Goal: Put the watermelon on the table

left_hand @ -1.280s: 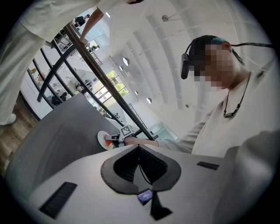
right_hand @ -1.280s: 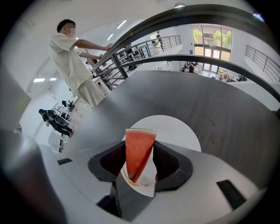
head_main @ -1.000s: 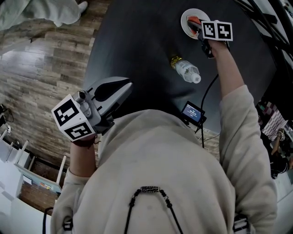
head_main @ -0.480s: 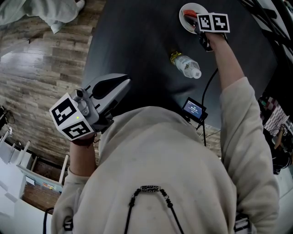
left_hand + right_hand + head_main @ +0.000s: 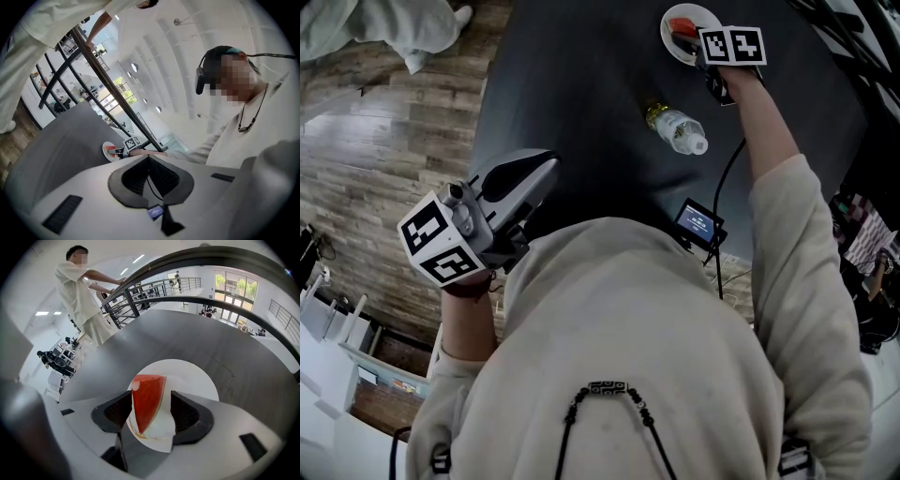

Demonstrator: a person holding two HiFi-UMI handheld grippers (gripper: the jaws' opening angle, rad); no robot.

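Watermelon: the red wedge (image 5: 146, 401) looks to rest on the white plate (image 5: 194, 376). The plate sits on the dark table (image 5: 234, 348), far out at about 1 o'clock from the person in the head view.
Slice axis: in the right gripper view it runs 12 to 6 o'clock, broad end at 12 and narrow tip at 6, pointing back along the jaws' own line.
Right gripper (image 5: 150, 398): jaws apart and straddling the slice. The 9 o'clock jaw sits right against the red flesh, while the 3 o'clock jaw shows a sliver of white plate between it and the rind. That's a bracket, not a clamp.
Right arm (image 5: 773, 159): stretched long toward 1 o'clock. It reaches past the bottle (image 5: 677, 129), which lies on its side at roughly 6 o'clock of the plate.
Left gripper (image 5: 149, 171): pads pressed together with nothing between them. It is held back by the chest at about 8 o'clock in the head view, well apart from the plate.
Nearer hand: the right one, no contest, since the slice is already in its gap.
Stage, as a judgement: the slice is on the plate, not on bare tabletop. Open jaws around it fit a gripper closing in to lift it off, and they fit one that opened after setting it down. These views don't settle which.
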